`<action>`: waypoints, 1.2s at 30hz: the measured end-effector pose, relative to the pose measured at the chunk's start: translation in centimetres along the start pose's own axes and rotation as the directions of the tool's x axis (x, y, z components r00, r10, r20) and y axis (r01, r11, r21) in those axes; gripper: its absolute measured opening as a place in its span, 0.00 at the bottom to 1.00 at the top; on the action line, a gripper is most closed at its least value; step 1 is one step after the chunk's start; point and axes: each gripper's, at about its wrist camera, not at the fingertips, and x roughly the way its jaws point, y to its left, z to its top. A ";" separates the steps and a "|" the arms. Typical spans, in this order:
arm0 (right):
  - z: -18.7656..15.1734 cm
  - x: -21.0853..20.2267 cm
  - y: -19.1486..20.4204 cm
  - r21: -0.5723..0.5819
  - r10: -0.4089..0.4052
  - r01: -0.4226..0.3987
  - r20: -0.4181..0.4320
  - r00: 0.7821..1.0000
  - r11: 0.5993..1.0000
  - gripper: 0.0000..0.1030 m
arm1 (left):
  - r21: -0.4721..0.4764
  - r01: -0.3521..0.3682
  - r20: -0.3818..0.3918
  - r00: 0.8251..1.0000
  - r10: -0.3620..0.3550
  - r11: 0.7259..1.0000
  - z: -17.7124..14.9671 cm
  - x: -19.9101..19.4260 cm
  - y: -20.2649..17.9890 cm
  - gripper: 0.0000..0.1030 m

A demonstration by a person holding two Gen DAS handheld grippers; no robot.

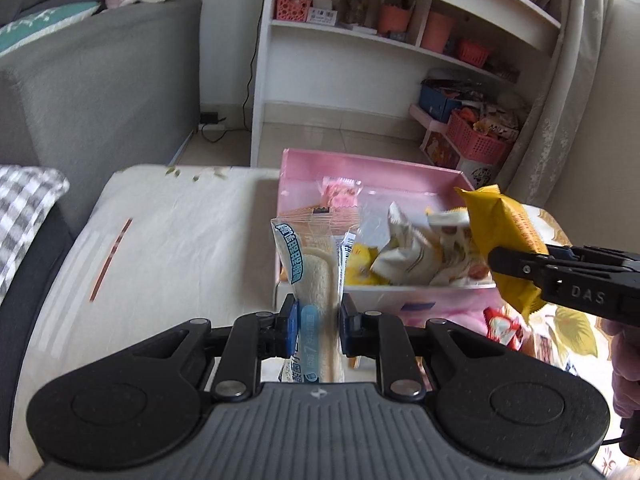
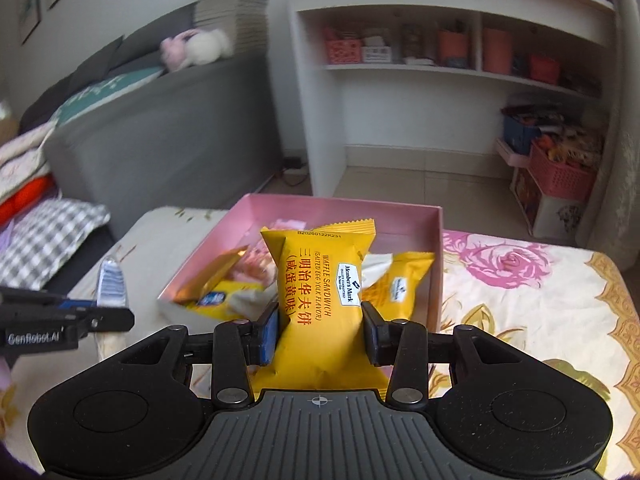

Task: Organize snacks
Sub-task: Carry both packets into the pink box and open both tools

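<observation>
Left wrist view: left gripper angled down pinching bread packet; right gripper clamps yellow waffle pack.

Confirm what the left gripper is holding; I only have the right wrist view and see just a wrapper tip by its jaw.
Observer: The left gripper is shut on a clear-wrapped bread roll with blue print.
Operator: Anything in the pink box hidden behind my yellow packet?
Observer: Yes, a pink-print packet leans on the far wall of the pink box.
Operator: Anything on the table before the box?
Observer: A red-and-white packet lies there, below the yellow packet.
</observation>
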 end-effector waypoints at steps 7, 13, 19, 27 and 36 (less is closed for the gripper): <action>1.6 3.1 -2.3 0.074 -0.003 0.002 0.014 1.000 0.997 0.39 | 0.045 0.014 0.037 0.999 -0.016 0.999 2.7 3.3 -2.3 0.17; 2.8 5.6 -3.7 0.134 -0.001 0.001 0.005 1.000 0.991 0.39 | 0.065 0.023 0.042 0.999 -0.026 0.998 4.5 6.7 -3.4 0.17; 4.5 8.2 -5.5 0.195 0.003 0.011 -0.068 0.998 0.981 0.39 | 0.066 -0.012 0.037 0.999 0.010 0.998 5.7 8.9 -3.4 0.17; 6.0 10.4 -5.5 0.208 0.017 0.011 -0.132 0.991 0.978 0.41 | -0.042 0.068 0.017 0.998 -0.067 0.997 6.8 10.3 -3.0 0.17; 6.6 9.4 -5.9 0.238 -0.008 0.025 -0.073 0.997 0.971 0.56 | -0.013 0.160 0.046 0.986 -0.159 0.987 6.7 10.5 -3.4 0.32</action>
